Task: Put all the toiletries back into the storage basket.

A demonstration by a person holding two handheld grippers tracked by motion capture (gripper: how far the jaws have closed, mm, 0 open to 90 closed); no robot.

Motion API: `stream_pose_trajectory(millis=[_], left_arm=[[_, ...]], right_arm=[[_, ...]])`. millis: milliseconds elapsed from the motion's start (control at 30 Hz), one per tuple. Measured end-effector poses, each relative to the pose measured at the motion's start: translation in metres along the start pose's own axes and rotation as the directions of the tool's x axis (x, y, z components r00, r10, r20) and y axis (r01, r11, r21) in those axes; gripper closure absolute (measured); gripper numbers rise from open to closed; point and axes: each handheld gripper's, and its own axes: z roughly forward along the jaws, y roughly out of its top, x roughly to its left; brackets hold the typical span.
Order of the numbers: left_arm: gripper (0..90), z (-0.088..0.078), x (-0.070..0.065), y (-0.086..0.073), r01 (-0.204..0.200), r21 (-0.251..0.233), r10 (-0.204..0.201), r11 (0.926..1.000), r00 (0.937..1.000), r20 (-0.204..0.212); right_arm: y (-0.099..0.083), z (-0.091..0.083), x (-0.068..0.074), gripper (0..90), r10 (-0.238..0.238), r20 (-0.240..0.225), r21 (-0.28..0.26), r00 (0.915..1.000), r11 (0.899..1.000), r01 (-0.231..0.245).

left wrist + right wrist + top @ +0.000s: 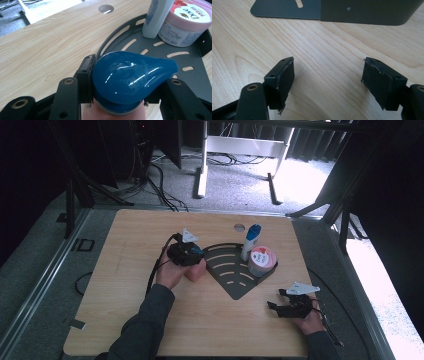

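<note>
right now your left gripper (120, 95) clamps the pink bottle's blue cap (130, 77) beside the dark tray (190, 75), while your right gripper (328, 85) gapes, holding nothing.

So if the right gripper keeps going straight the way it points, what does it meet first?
Probably the dark grey corner tray: its upright wall stands straight ahead across bare table. The right gripper is open with nothing between its jaws, and nothing else lies in that line; depth is unclear.

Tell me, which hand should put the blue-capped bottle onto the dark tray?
Probably left. The left gripper already grips the blue-capped bottle beside the tray. The right gripper is open over bare table.
</note>
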Motion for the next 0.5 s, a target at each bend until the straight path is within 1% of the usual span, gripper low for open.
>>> stream_pose_trajectory(millis=[233, 267, 500], left_arm=[[52.7, -0.0018, -0.0018, 0.0010, -0.003, 0.002, 0.004, 1.0000, 1.0000, -0.005], [52.7, -0.0047, -0.0021, 0.0027, -0.003, -0.002, 0.003, 1.0000, 0.9999, -0.010], [52.7, -0.0092, -0.0030, 0.0076, -0.003, -0.006, 0.003, 1.0000, 0.9998, -0.021]], right_arm=[[0.0000, 0.0000, 0.0000, 25.4, 0.000, 0.000, 0.000, 1.0000, 1.000, 0.000], [0.0000, 0.0000, 0.0000, 25.4, -0.001, 0.000, 0.000, 1.0000, 1.000, 0.001], [0.0000, 0.0000, 0.0000, 25.4, 0.000, 0.000, 0.000, 1.0000, 1.000, 0.000]])
